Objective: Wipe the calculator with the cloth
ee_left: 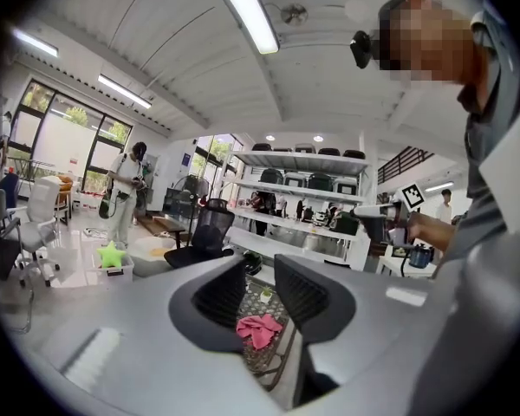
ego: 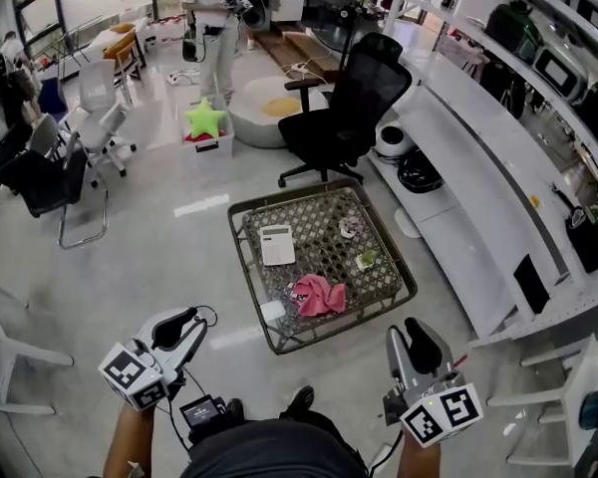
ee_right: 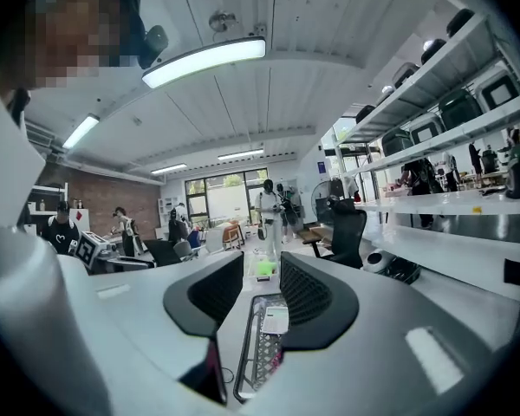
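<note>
Grippers sit nearest: the left gripper [ego: 176,329] and the right gripper [ego: 419,345] are held out in front of the person, each with its fingers apart and nothing between them. Both are well short of the low table [ego: 237,249] ahead. On the near part of its woven top lies the crumpled pink cloth [ego: 317,295], with a small white object [ego: 272,312] near it by the front rim. Further back, toward the left, the calculator [ego: 277,245] lies flat, apart from the cloth and untouched. A small potted plant [ego: 367,260] stands to its right. Beyond the table are a black office chair [ego: 344,108] and, far off, a standing person [ego: 217,28]. The cloth has not yet been picked up, so the risks lie in the reach. A careless grab could likely catch the open weave with the cloth, or nudge the white object off the edge. Later, wiping with one gripper alone might push the light calculator across the top, perhaps into the plant, unless the other gripper steadies it.
</note>
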`<action>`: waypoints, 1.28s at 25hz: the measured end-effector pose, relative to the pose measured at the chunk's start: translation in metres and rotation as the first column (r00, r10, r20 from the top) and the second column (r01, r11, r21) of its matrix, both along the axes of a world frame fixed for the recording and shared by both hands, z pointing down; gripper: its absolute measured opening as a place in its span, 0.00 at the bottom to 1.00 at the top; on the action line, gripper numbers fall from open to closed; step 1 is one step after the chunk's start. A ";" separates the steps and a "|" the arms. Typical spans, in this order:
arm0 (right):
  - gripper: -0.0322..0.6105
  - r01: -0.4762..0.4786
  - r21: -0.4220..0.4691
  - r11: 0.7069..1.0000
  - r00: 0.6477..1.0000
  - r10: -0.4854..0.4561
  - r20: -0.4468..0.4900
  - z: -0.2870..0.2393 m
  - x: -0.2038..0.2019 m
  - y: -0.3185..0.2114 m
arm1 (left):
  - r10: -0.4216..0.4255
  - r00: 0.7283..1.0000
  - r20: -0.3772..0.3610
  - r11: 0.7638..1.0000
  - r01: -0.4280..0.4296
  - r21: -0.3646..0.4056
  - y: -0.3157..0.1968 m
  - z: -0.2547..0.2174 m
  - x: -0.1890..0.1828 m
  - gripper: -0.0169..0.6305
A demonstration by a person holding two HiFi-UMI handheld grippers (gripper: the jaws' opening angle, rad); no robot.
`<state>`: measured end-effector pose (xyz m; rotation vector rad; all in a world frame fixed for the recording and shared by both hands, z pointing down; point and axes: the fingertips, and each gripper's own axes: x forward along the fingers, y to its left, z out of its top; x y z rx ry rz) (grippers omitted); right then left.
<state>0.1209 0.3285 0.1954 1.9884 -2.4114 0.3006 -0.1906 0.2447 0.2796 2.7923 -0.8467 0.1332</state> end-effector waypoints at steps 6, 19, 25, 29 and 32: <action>0.23 0.082 -0.012 0.997 0.997 -0.082 0.016 0.009 0.022 -0.036 | -0.094 0.995 0.013 0.996 0.094 -0.001 -0.009 0.007 0.013 0.19; 0.23 0.202 -0.019 0.979 0.979 -0.201 0.040 0.019 0.062 -0.085 | -0.201 0.978 0.047 0.979 0.202 -0.012 -0.020 0.006 0.053 0.19; 0.23 0.174 -0.044 0.984 0.983 -0.171 0.066 0.035 0.074 -0.094 | -0.161 0.985 0.055 0.986 0.163 -0.020 -0.038 0.007 0.070 0.19; 0.23 0.125 -0.047 0.991 0.991 -0.122 0.056 0.037 0.075 -0.108 | -0.101 0.993 0.052 0.994 0.103 -0.027 -0.072 0.015 0.077 0.19; 0.23 0.071 -0.050 0.996 0.996 -0.068 0.058 0.036 0.072 -0.119 | -0.039 0.998 0.044 0.999 0.040 -0.022 -0.106 0.017 0.085 0.19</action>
